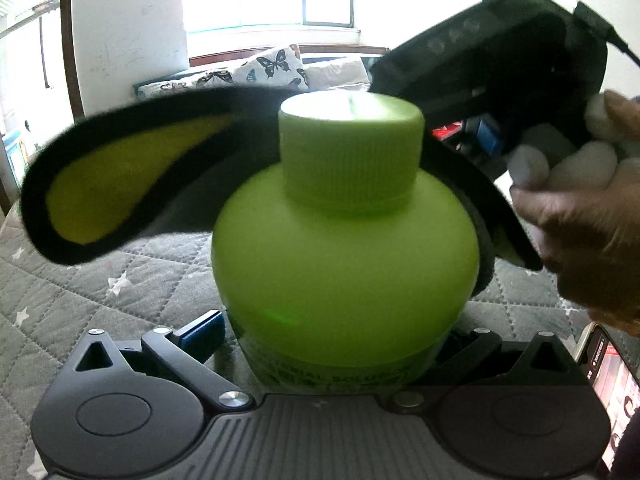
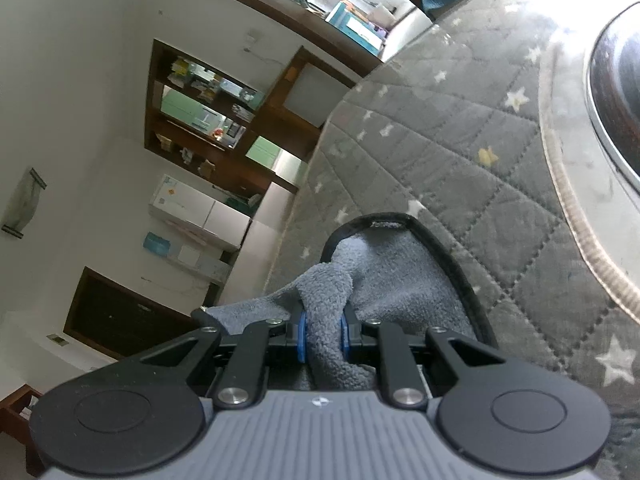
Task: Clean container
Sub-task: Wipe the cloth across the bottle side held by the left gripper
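- The lime-green plastic bottle with a ribbed screw cap fills the middle of the left wrist view, standing between the fingers of the left gripper.
- The left gripper's blue-padded finger sits just beside the bottle's lower left side; the opposite finger is hidden behind the bottle, so I cannot tell whether the pads actually press on it.
- Printed lettering runs across the bottle's lower body, too cut off to read in full.
- A black-edged cleaning cloth, yellow on one face, curves around behind the bottle's cap and shoulder, its yellow flap sticking out left and its dark edge running down the bottle's right side.
- In the right wrist view the same cloth shows a grey fleecy face, and the right gripper is pressed together on a bunched fold of it between blue pads.
- In the left wrist view, a person's hand grips the black handle of the right gripper at the upper right, reaching in from behind the bottle.
- Everything sits over a grey quilted bed cover with white stars; the bottle is near its front edge.
- A butterfly-print pillow lies at the bed's far edge beneath a bright window.
- A phone with a lit screen shows at the lower right.
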Demonstrator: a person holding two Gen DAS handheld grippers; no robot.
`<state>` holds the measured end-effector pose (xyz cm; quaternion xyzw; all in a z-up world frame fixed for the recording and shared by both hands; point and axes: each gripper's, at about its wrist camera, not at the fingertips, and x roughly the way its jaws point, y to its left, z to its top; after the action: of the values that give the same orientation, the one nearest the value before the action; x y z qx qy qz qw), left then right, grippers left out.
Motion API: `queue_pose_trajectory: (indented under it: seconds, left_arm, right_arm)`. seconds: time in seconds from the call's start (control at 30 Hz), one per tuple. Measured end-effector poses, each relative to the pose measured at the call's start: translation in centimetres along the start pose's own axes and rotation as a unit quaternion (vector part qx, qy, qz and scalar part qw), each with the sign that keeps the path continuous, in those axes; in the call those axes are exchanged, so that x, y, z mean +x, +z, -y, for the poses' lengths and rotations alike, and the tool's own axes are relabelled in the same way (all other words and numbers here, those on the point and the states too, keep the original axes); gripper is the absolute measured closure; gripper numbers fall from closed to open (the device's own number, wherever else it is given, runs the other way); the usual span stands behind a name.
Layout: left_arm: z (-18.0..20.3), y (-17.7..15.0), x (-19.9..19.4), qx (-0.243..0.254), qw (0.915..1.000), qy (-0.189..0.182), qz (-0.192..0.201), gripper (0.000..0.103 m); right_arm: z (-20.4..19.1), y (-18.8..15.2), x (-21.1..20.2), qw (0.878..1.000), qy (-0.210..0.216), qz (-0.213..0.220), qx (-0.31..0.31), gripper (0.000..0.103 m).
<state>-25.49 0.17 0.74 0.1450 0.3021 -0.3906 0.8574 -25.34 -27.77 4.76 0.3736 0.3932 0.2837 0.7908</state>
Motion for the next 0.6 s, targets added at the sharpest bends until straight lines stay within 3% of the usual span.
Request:
queue_pose_trajectory:
  seconds: [0.6]
  left_arm:
    - [0.8, -0.9, -1.0, 0.0, 1.0, 0.0, 0.0, 0.0]
  right_arm:
    - [1.6, -1.9, -2.2, 0.999, -0.041, -0.007, 0.009, 0.087]
